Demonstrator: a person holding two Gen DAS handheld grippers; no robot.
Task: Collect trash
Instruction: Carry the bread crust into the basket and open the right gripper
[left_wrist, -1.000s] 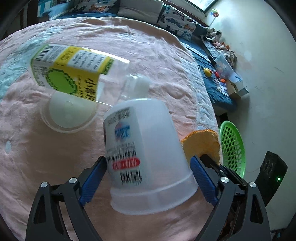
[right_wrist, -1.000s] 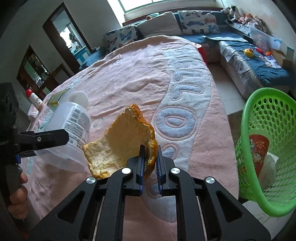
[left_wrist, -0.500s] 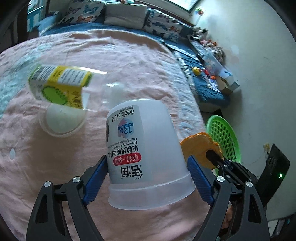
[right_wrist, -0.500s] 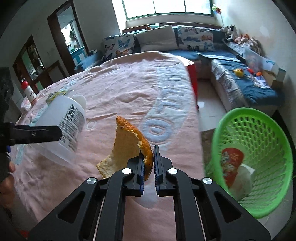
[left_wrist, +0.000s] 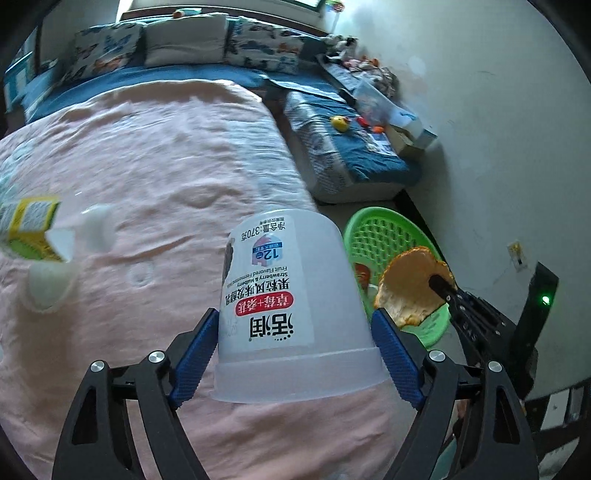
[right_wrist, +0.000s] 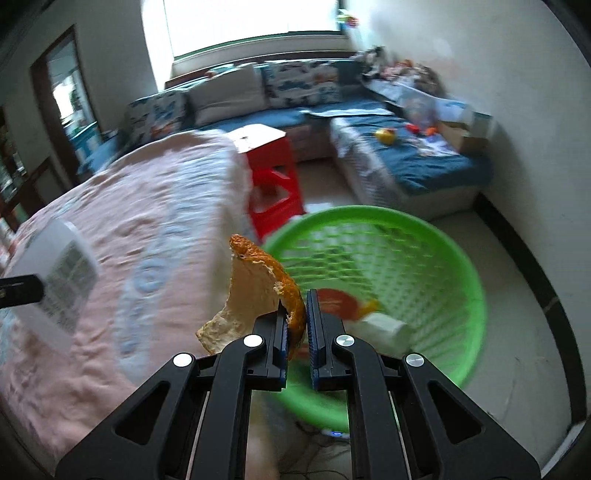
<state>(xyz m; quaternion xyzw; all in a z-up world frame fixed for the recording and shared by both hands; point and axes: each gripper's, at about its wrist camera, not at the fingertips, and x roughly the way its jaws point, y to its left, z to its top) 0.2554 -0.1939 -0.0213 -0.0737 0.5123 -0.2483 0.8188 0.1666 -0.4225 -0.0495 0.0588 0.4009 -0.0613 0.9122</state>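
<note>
In the left wrist view, a carton (left_wrist: 29, 229) and a shallow clear lid (left_wrist: 50, 284) lie blurred at the far left on the pink blanket (left_wrist: 166, 166). The left gripper (left_wrist: 295, 354) has its blue fingers (left_wrist: 194, 350) clamped on either side of a translucent tub (left_wrist: 291, 310), which is upside down, its rim toward the camera and its label inverted, held above the blanket. To its right, the peel (left_wrist: 413, 288) sits pinched in the tip of the other gripper, seen in front of the green basket (left_wrist: 391, 229) on the floor beside the bed. Only this view shows the tub's label front and the carton.

In the right wrist view, the tub (right_wrist: 61, 273) appears at the left edge with its barcode side showing and one dark finger of the left gripper across it. The right gripper (right_wrist: 295, 332) has its fingers (right_wrist: 280, 332) nearly closed on the orange rim of the peel (right_wrist: 255, 295), whose pale inside faces left. The basket (right_wrist: 454, 266) lies just beyond and right of the peel; only here can its contents be seen: a red-printed wrapper (right_wrist: 336, 301) and a white box (right_wrist: 380, 325). A red stool (right_wrist: 271, 173) stands behind, by the bed's corner.
</note>
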